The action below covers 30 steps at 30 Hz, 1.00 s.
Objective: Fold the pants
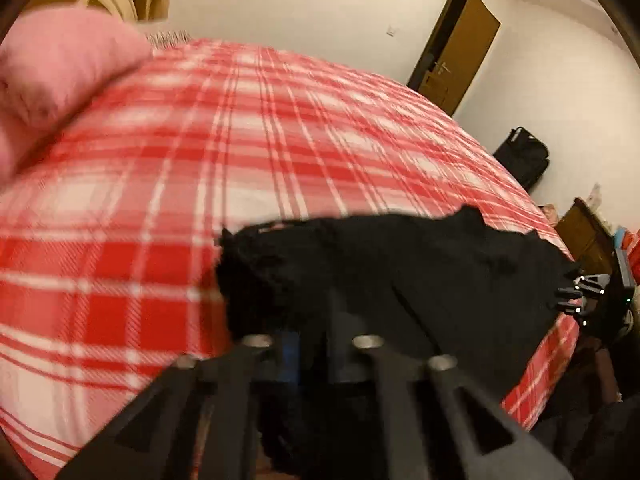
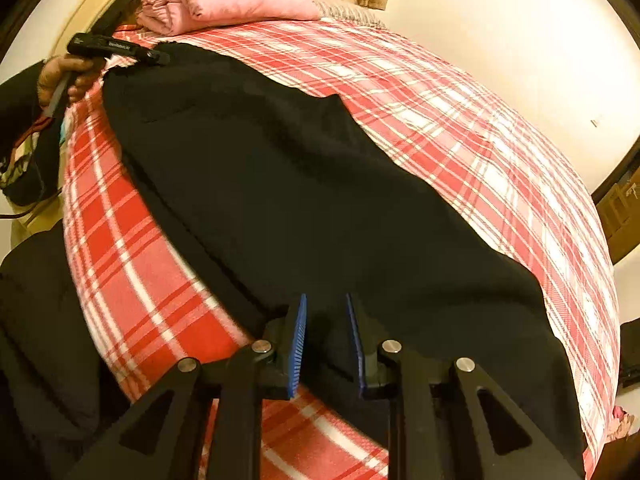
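The right gripper (image 2: 326, 344), blue pads set narrowly apart, straddles the near hem of the black pants (image 2: 304, 200) stretched across the frame's centre on the plaid bed (image 2: 500, 140); left gripper (image 1: 308, 344), state unclear, bunches the other end. Both ends should travel level, taut.

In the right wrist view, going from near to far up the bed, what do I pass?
Right tongs, black pants, left tongs at the far end of the pants, folded pink blanket.
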Each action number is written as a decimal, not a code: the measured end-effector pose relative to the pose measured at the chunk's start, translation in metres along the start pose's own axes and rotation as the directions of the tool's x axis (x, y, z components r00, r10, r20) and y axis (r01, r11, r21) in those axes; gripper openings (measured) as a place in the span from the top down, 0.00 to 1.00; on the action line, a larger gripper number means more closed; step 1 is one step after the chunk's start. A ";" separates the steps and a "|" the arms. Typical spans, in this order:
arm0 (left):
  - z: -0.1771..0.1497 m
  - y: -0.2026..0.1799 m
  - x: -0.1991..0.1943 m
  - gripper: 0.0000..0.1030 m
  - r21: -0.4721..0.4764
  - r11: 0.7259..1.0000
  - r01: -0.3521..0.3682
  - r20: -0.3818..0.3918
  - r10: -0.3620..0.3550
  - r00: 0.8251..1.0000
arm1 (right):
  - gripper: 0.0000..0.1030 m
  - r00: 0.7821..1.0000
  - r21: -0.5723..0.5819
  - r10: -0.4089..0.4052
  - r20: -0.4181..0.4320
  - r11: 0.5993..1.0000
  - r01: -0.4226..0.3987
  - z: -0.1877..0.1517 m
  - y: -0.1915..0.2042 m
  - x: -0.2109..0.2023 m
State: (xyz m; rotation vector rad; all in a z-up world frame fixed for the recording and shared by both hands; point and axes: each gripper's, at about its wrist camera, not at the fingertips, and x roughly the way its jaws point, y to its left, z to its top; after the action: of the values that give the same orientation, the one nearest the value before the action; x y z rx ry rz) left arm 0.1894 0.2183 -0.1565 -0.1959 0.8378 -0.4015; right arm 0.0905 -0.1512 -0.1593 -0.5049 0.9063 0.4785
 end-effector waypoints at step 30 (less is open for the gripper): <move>-0.024 -0.115 -0.037 0.25 0.331 0.936 -0.121 0.118 0.086 0.989 | 0.62 0.988 -0.089 -0.152 -0.032 0.985 0.149 -0.022 0.011 -0.002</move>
State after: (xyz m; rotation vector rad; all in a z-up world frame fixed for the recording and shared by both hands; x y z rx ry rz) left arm 0.1182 0.1286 -0.1103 0.1458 0.6638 -0.4258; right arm 0.0696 -0.1557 -0.1717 -0.6588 0.8799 0.3726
